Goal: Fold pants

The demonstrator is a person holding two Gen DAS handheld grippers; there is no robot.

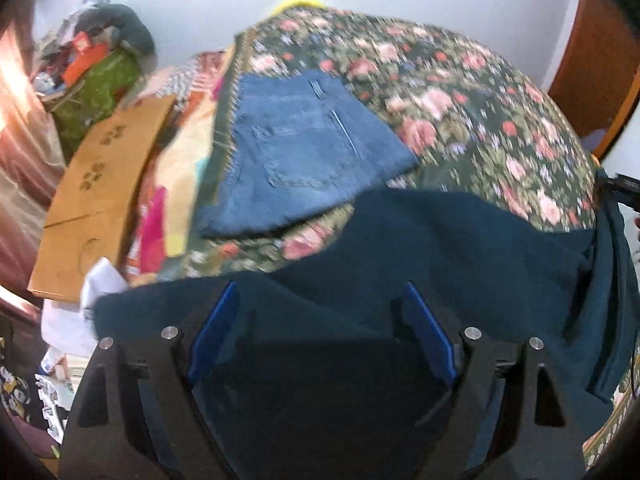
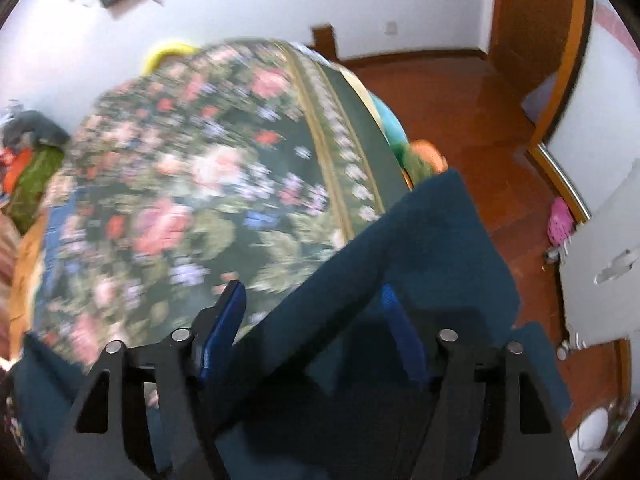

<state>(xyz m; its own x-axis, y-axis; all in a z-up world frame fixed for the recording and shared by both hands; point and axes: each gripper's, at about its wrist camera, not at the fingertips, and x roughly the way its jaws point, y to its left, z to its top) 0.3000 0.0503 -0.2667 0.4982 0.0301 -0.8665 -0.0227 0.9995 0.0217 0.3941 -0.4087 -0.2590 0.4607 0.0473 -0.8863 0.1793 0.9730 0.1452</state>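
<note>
Dark teal pants (image 1: 460, 240) lie across the near edge of a bed with a floral cover (image 1: 460, 92). My left gripper (image 1: 320, 300) is open, its blue pads (image 1: 216, 332) spread wide over the teal cloth, which lies between them. In the right wrist view the same teal pants (image 2: 432, 240) drape over the bed's right edge. My right gripper (image 2: 312, 296) is open, with the cloth between the spread blue pads (image 2: 224, 320). Both views are motion-blurred.
Folded blue jeans (image 1: 304, 152) lie on the floral cover (image 2: 192, 184) further back. A cardboard box (image 1: 100, 184) and a pile of clutter (image 1: 92, 64) stand at the left. A wooden floor (image 2: 480, 120) and a white cabinet (image 2: 600, 264) are to the right.
</note>
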